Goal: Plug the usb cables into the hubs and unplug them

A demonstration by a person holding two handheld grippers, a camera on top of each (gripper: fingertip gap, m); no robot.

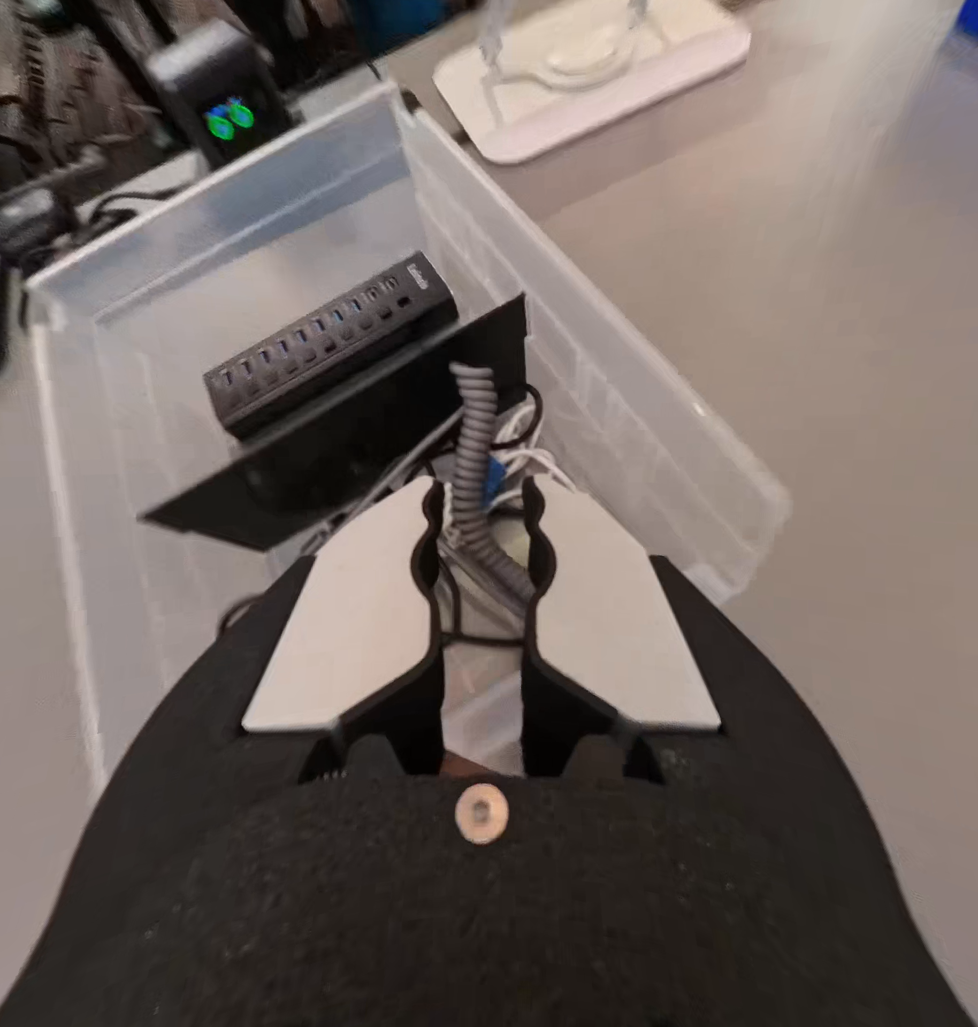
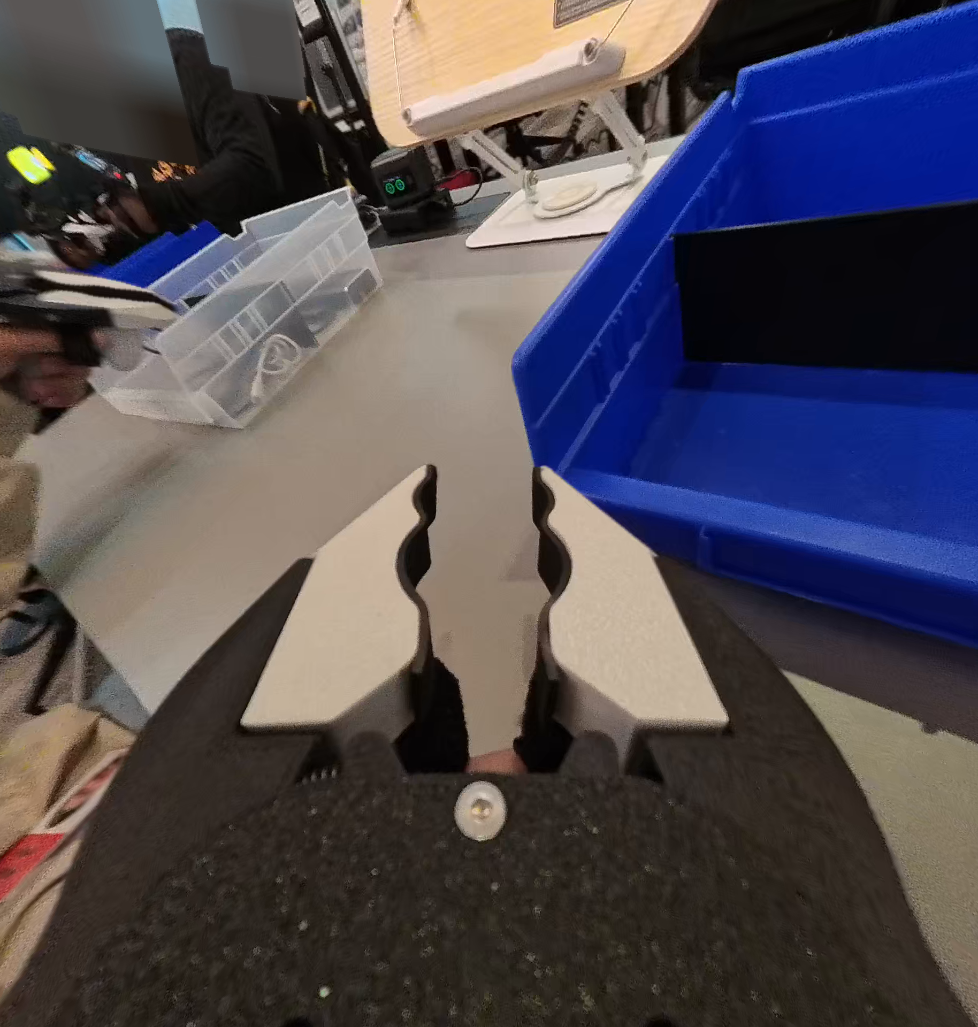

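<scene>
Left gripper (image 1: 482, 489) spread over clear bin (image 1: 587, 355), coiled grey cable (image 1: 473, 439) between fingers, unpinched; hub (image 1: 331, 355) at 11 o'clock. Right gripper (image 2: 484, 483) spread, empty; blue bin (image 2: 753, 444) at 2 o'clock.

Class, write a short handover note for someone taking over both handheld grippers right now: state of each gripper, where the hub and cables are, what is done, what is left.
Left gripper: open, empty, poised over the clear plastic bin, jaws either side of the grey coiled cable without clamping it.
Right gripper: open, empty, above the grey table beside the blue bin.
Black USB hub sits on a black divider inside the clear bin; the ports in view look free. White cables lie tangled below it.
Done: nothing plugged in, as far as can be seen.
Left: grasp a cable end, plug it into the hub, then unplug it.
</scene>
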